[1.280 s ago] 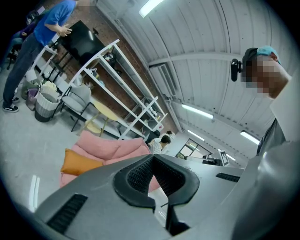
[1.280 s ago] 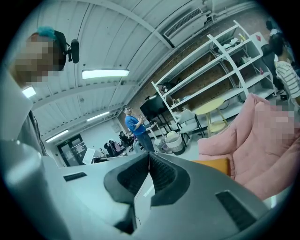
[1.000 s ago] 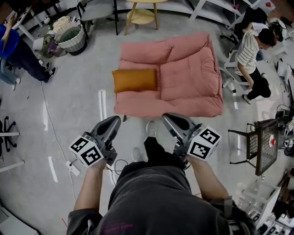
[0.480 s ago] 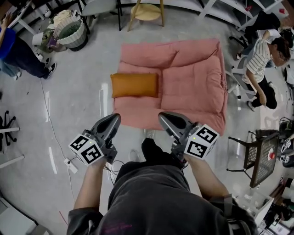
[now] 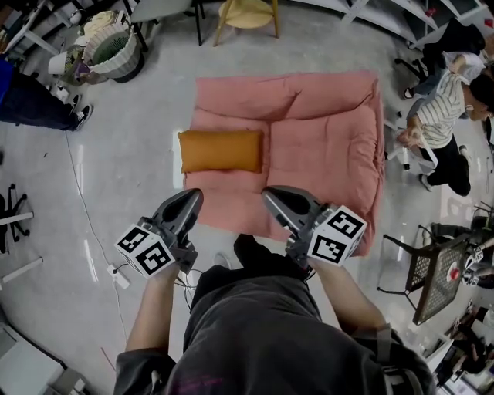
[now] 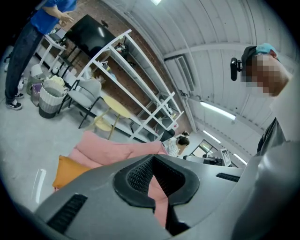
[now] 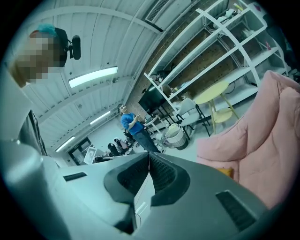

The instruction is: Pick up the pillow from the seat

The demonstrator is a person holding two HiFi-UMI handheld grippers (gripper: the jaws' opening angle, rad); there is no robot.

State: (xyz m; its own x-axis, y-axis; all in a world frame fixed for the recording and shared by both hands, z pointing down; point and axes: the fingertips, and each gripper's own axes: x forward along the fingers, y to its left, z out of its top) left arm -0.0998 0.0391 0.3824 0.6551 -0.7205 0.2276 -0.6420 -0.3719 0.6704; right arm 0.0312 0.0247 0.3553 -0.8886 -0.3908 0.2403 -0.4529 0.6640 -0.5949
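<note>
An orange pillow [image 5: 220, 150] lies on the left half of a pink cushioned floor seat [image 5: 324, 146]; its corner also shows in the left gripper view [image 6: 70, 169]. My left gripper [image 5: 194, 198] hovers over the seat's front edge, below the pillow, jaws shut and empty. Beside it, my right gripper [image 5: 270, 196] is also shut with nothing in it, above the seat's front middle. Neither touches the pillow.
A wicker basket [image 5: 116, 54] and a yellow stool [image 5: 247, 14] stand beyond the seat. A person in blue [image 5: 23, 92] is at the far left, a person in stripes [image 5: 444, 116] at the right. A black mesh chair [image 5: 432, 266] stands at right. White shelving [image 6: 140, 93] lines the back wall.
The seat and pillow have drawn nearer in the head view; both grippers now overlap the seat's front edge. Jaws stay shut.
</note>
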